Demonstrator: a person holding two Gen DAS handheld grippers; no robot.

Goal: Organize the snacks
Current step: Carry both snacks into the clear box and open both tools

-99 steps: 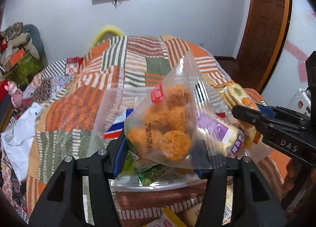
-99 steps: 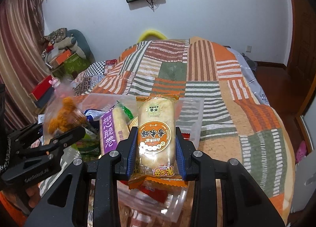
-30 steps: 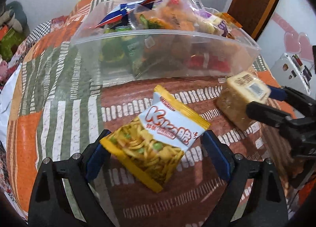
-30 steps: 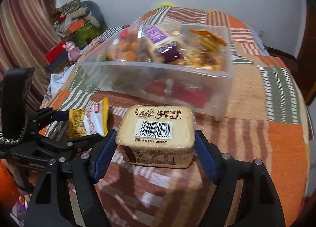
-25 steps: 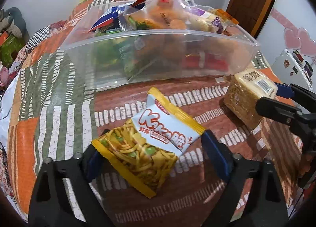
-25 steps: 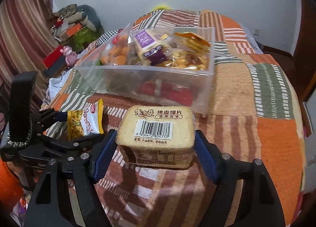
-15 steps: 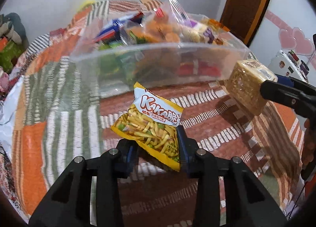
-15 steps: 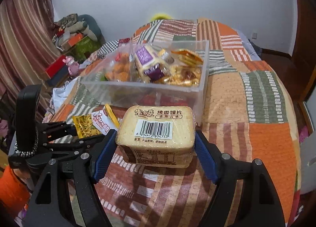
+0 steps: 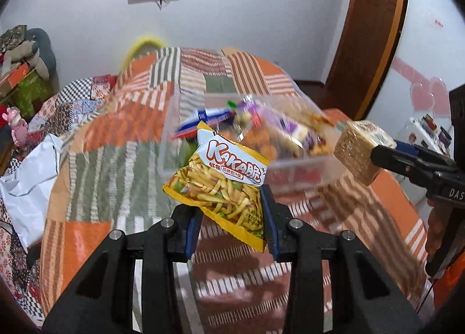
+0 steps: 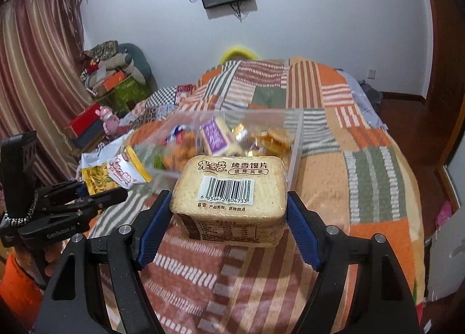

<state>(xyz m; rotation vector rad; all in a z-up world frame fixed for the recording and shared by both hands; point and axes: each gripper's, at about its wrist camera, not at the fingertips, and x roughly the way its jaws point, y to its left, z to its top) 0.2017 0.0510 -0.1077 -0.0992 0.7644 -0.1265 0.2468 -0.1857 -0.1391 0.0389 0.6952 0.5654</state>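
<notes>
Now both jaws are clenched: left gripper [image 9: 229, 217] on the chip bag [image 9: 221, 186], right gripper [image 10: 228, 223] on the toast pack [image 10: 229, 191]; release over the bin [image 10: 296, 142] ahead.

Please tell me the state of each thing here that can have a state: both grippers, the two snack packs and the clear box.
left gripper: shut on yellow snack bag, lifted.
right gripper: shut on toast pack, lifted.
clear box: no lid, holds snacks, on bedspread.

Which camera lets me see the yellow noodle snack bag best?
The left wrist view: the yellow snack bag sits close, its front readable, pinched in the left gripper. The right wrist view shows it small and blurry.
</notes>
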